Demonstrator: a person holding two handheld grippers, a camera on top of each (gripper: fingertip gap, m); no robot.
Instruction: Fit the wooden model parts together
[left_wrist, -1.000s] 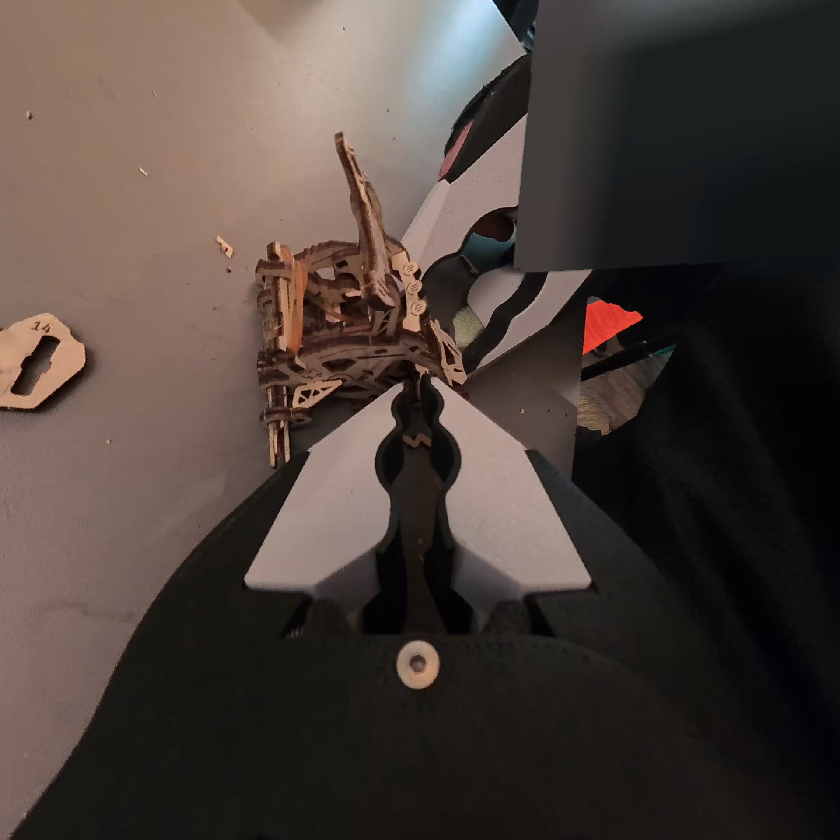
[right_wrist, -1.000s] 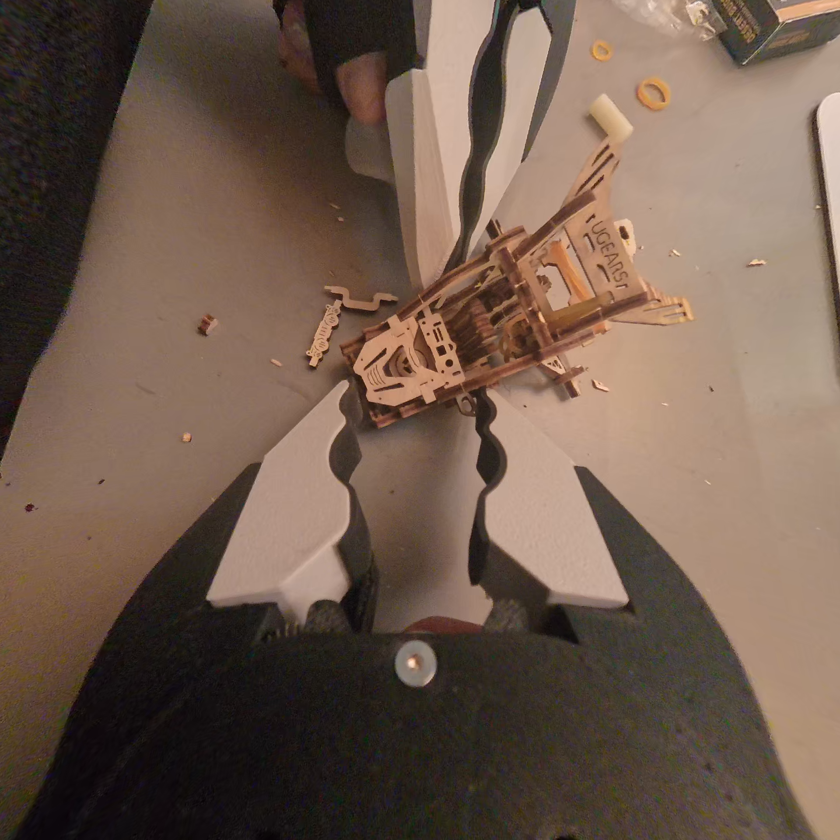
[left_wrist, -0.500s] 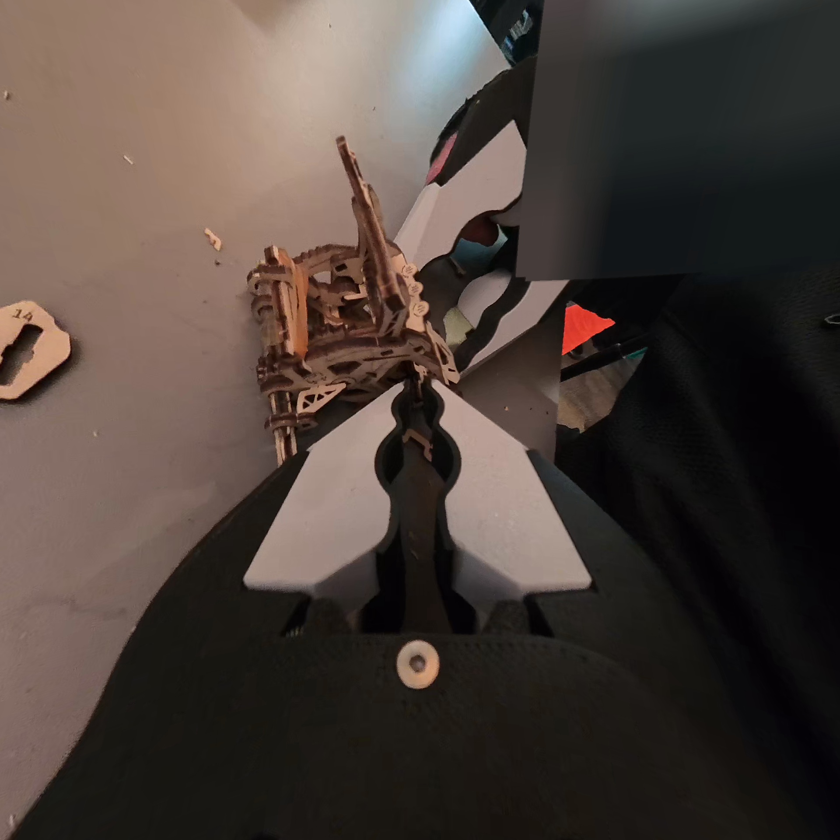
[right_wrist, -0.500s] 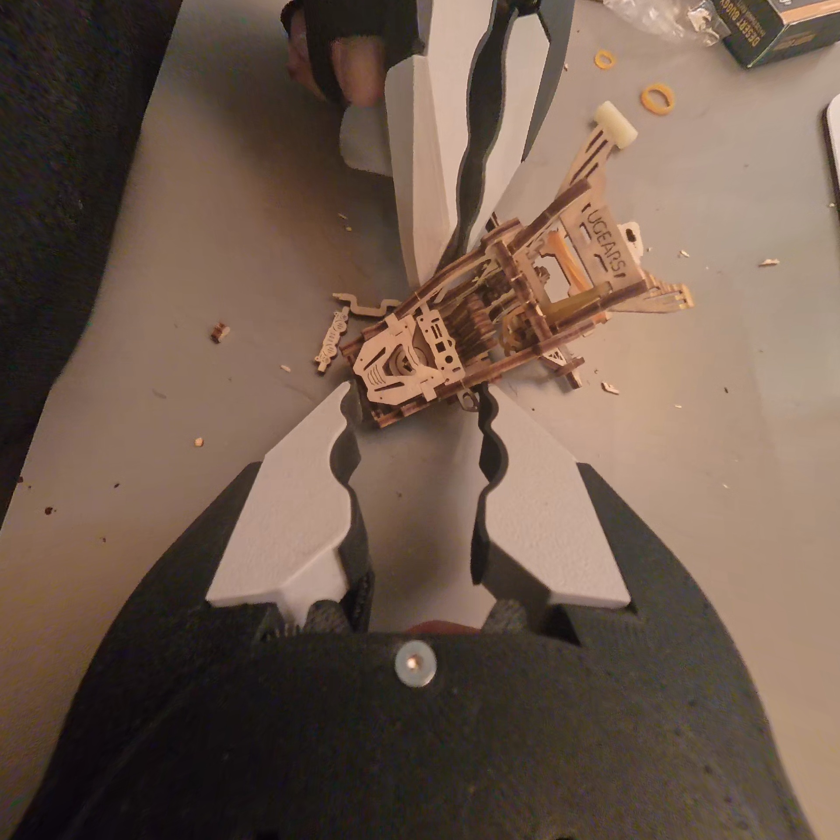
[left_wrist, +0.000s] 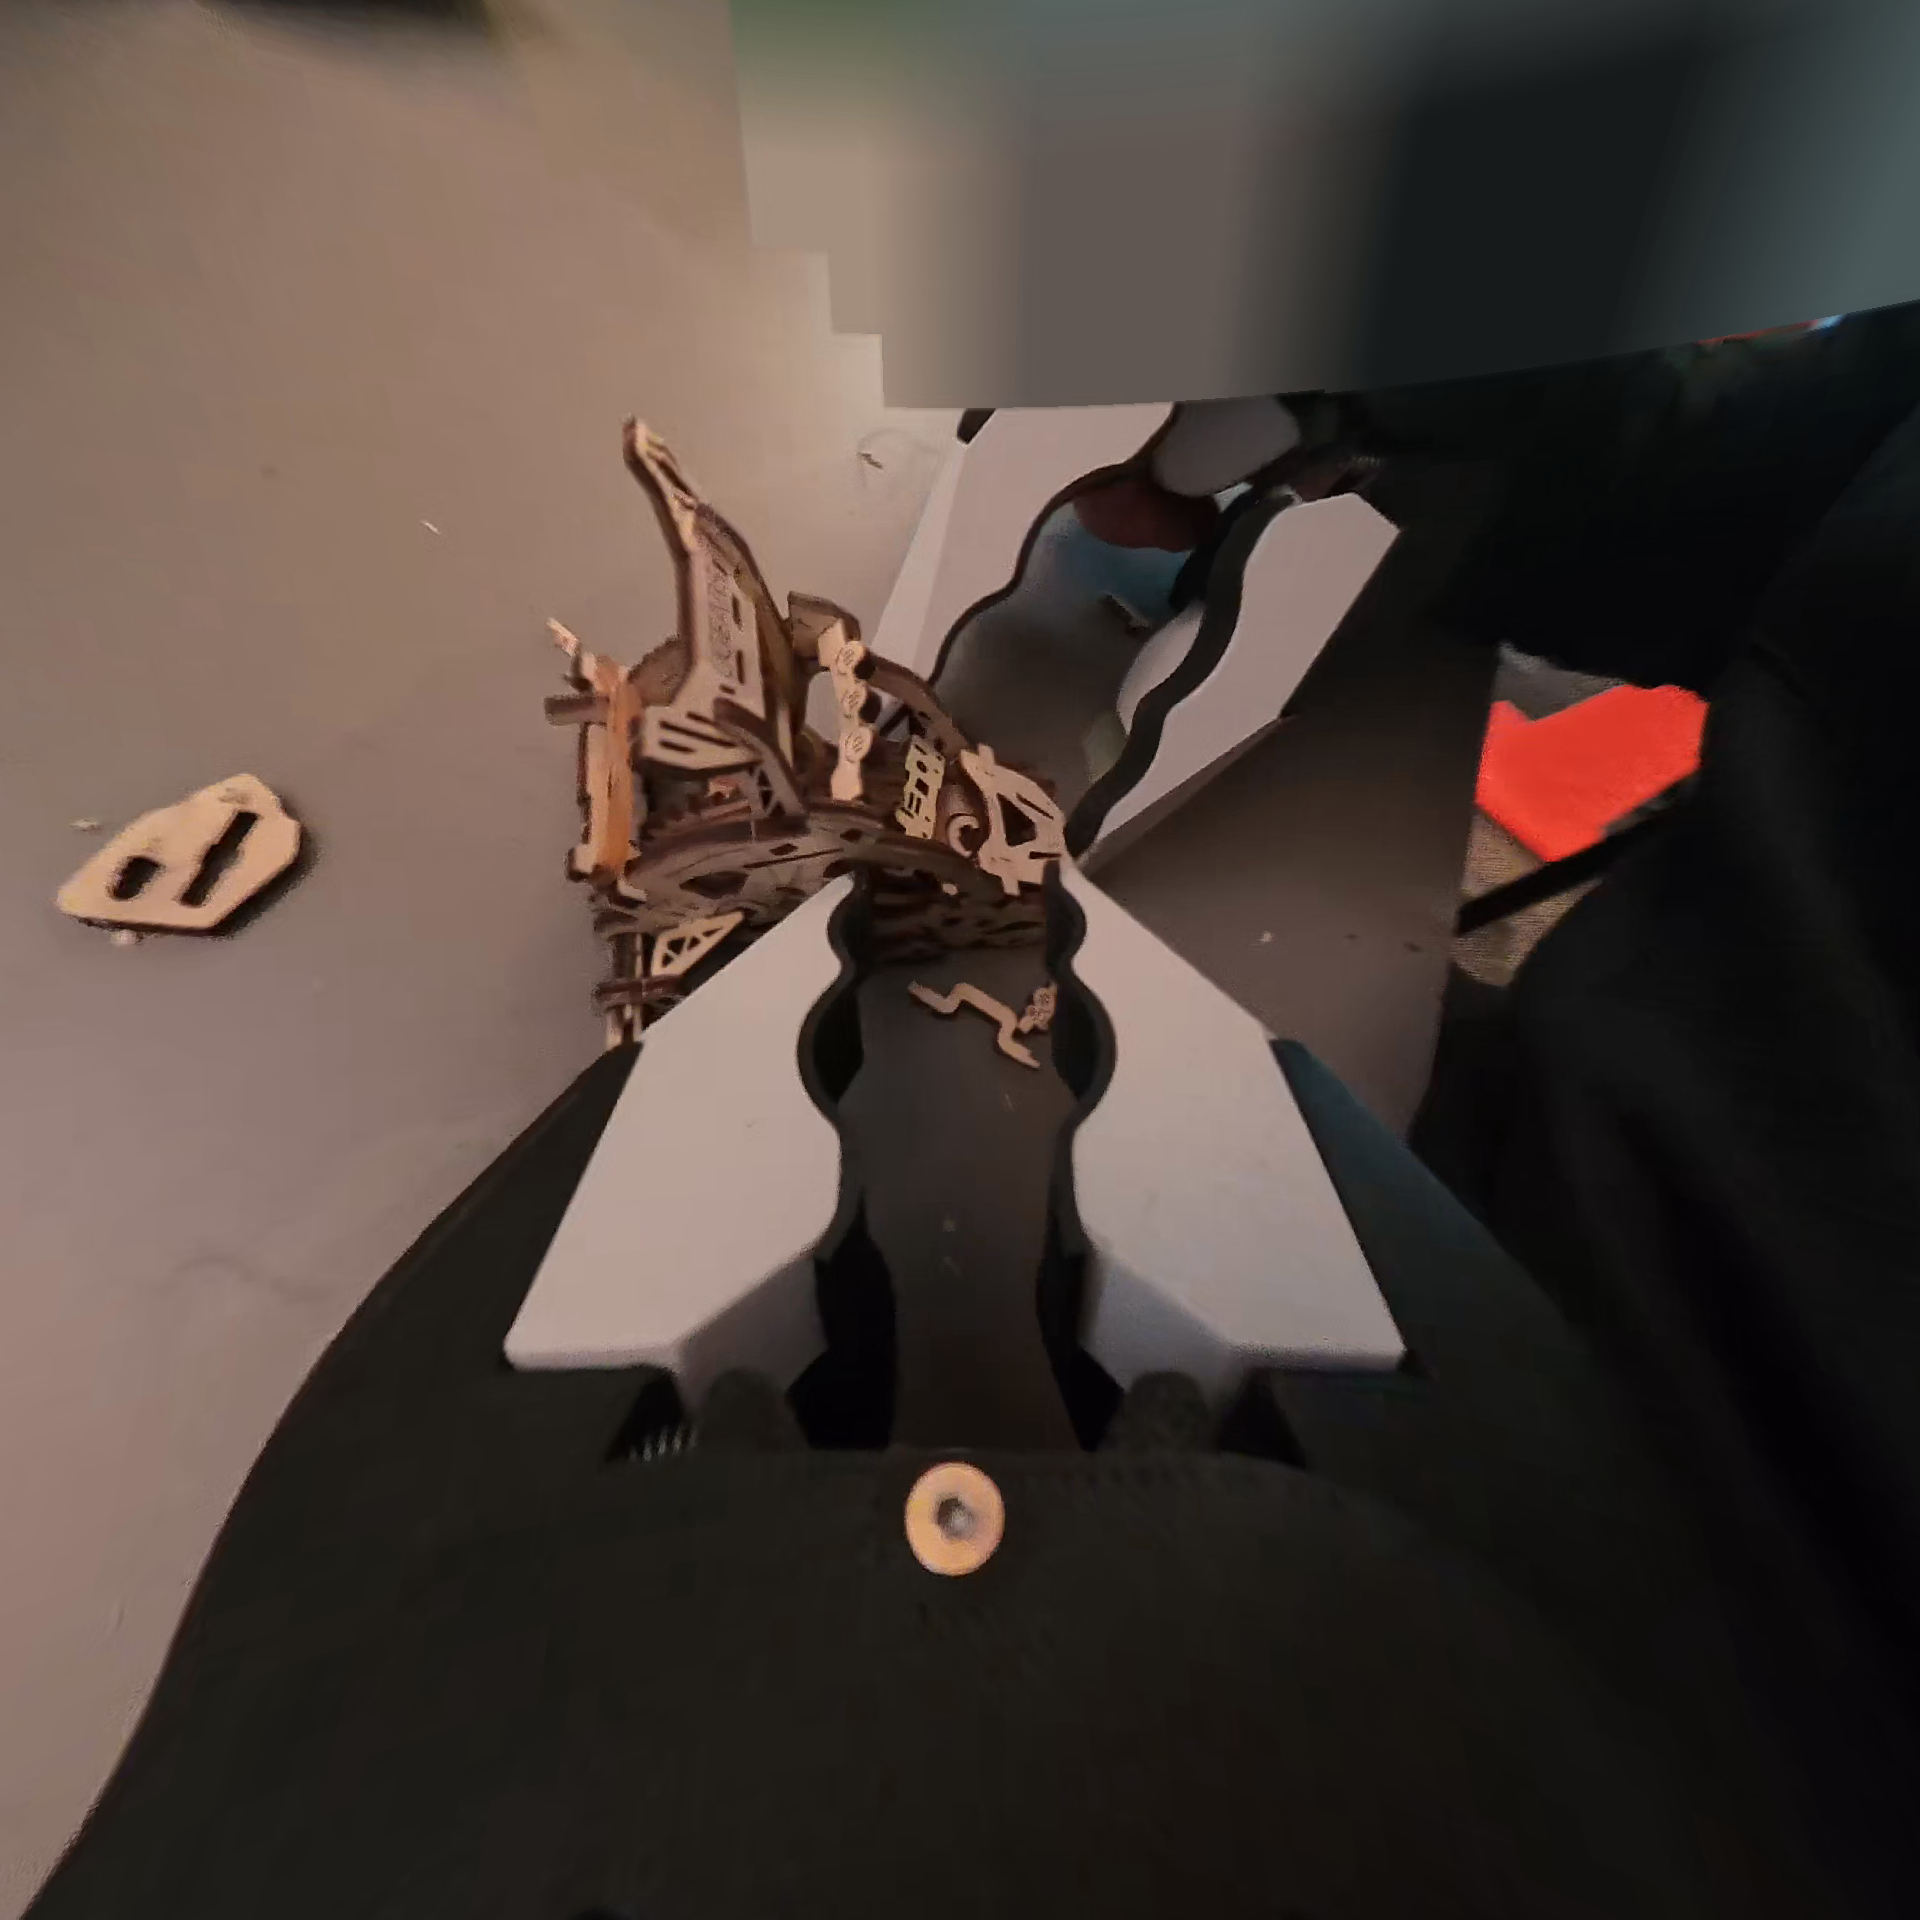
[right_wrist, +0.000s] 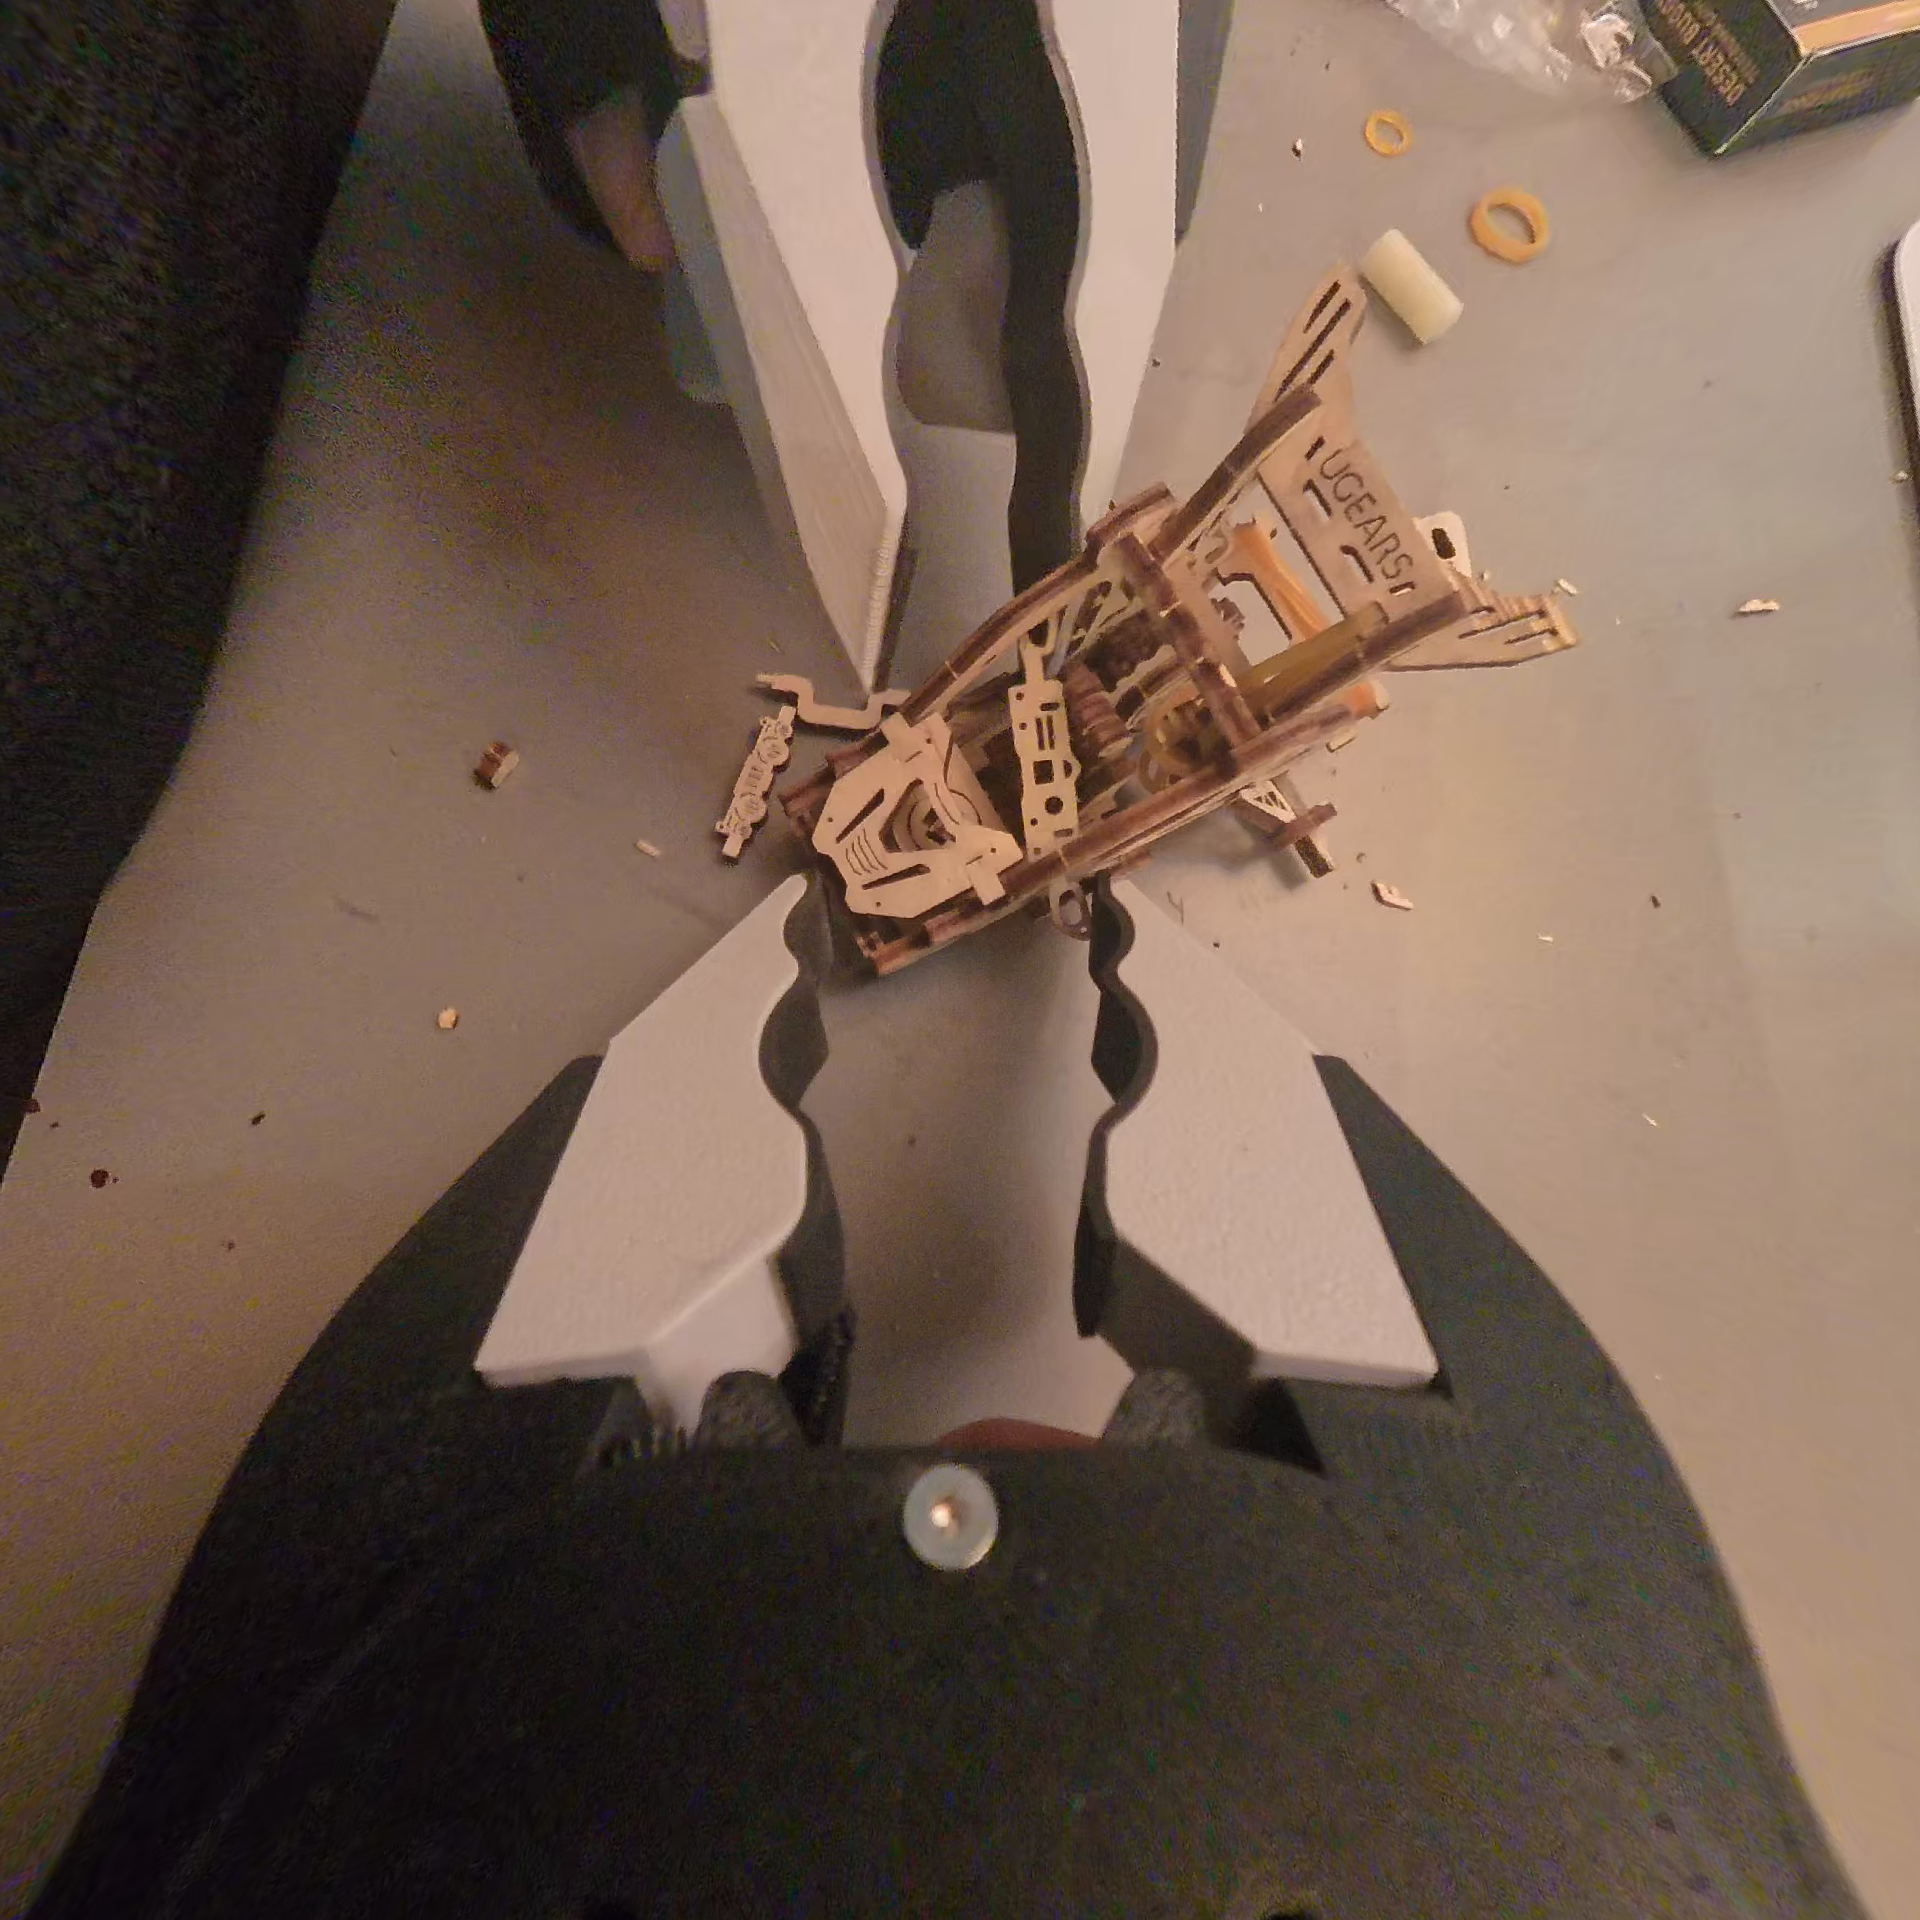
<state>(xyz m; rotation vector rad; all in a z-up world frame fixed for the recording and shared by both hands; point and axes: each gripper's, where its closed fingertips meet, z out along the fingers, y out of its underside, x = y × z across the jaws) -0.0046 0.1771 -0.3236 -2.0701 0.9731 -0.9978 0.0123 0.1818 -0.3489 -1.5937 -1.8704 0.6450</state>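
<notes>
A dark printed cardboard box (right_wrist: 1808, 73) runs off the top-right corner — partly unseen. The white flat slab (right_wrist: 1907, 312) at the right edge shows only a sliver.

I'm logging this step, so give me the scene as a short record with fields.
model: partly built, on the table
left gripper: open, tips at the model
right gripper: open, tips flank the model's near end; contact unclear
loose parts: zigzag strip beside the model; slotted plate apart
other: two rings, white tube, box
</notes>
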